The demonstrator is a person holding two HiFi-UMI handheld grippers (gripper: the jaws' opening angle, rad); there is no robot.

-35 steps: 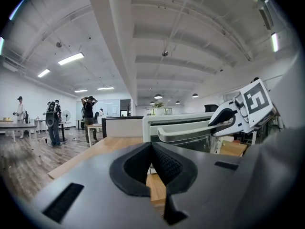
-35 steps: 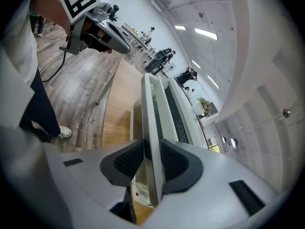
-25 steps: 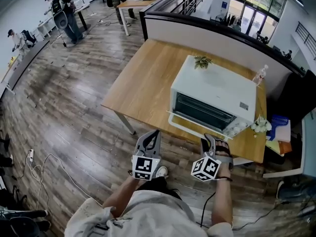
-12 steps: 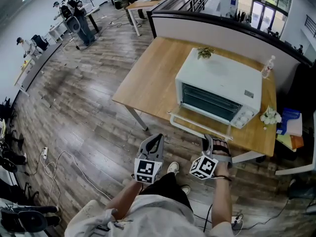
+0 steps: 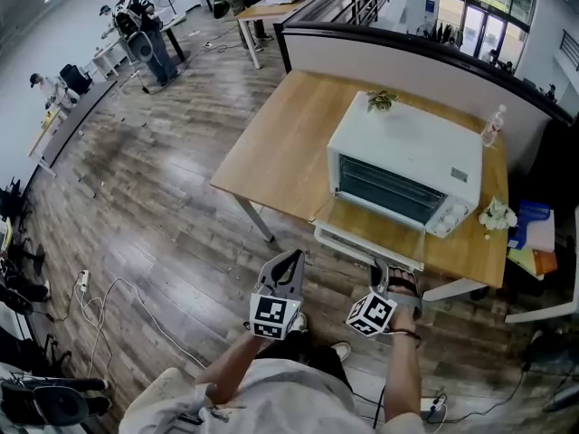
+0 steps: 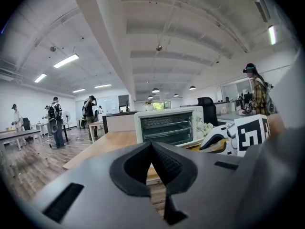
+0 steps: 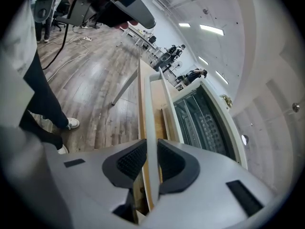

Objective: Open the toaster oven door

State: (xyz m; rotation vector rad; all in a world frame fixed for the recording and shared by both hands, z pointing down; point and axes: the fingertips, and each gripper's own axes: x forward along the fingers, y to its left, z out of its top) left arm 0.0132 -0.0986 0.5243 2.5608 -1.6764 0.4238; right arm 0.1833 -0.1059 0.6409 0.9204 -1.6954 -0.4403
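A white toaster oven (image 5: 412,152) stands on the wooden table (image 5: 289,143). Its glass door (image 5: 371,229) hangs folded down, nearly level, over the table's front edge. My right gripper (image 5: 387,278) is shut on the white door handle (image 7: 148,128); its jaws have just been closing with the bar between the pads. The open oven cavity (image 7: 202,123) shows beyond that bar. My left gripper (image 5: 286,271) hovers over the floor left of the door, shut with nothing in it. In the left gripper view the oven (image 6: 169,125) lies ahead and the right gripper (image 6: 224,140) is at the right.
A small plant (image 5: 381,100) sits on top of the oven. A water bottle (image 5: 493,125) and white flowers (image 5: 498,213) stand at the table's right end. Cables (image 5: 118,306) trail across the wooden floor at the left. People (image 5: 145,30) stand far off at the back left.
The oven door has swung from part-way open down to nearly level. My right gripper came down and toward me with the handle. The left gripper shifted slightly.
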